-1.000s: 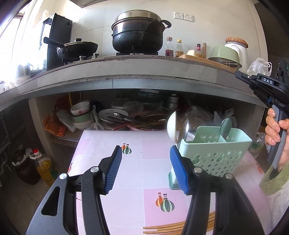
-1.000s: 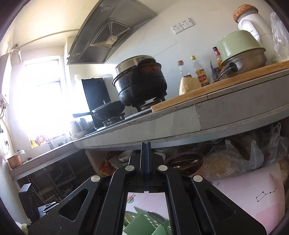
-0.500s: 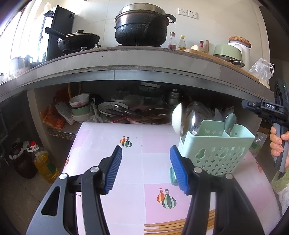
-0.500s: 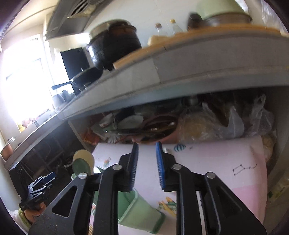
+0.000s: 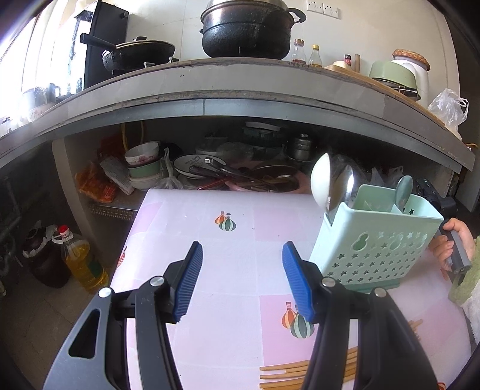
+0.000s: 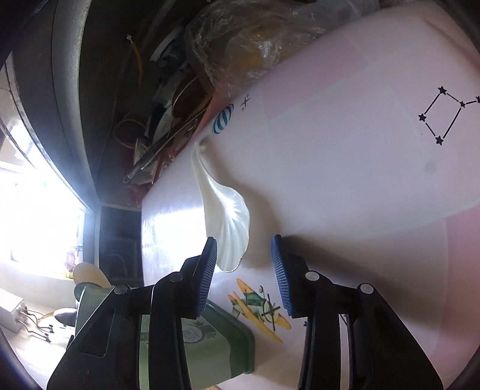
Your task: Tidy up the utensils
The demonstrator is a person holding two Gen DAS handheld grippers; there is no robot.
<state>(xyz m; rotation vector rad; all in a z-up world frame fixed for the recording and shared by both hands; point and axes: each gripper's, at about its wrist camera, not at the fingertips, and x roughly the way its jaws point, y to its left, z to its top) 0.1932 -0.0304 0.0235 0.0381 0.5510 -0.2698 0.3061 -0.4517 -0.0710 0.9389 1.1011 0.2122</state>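
Observation:
A mint-green utensil caddy stands on the pink table at the right, holding a white ladle and metal spoons. Wooden chopsticks lie near the front edge. My left gripper is open and empty above the table, left of the caddy. My right gripper is open, tilted down over a white shell-shaped spoon lying on the table; the spoon's bowl lies just ahead of the left finger. The caddy's base shows behind the left finger.
A grey counter overhangs the table's far side, with a black pot and wok on top. Bowls and plates crowd the shelf under it. Oil bottles stand on the floor at the left.
My right gripper has opened from shut and pitched down from the counter to the table, now over the white spoon. My left gripper stayed open and drew back slightly.

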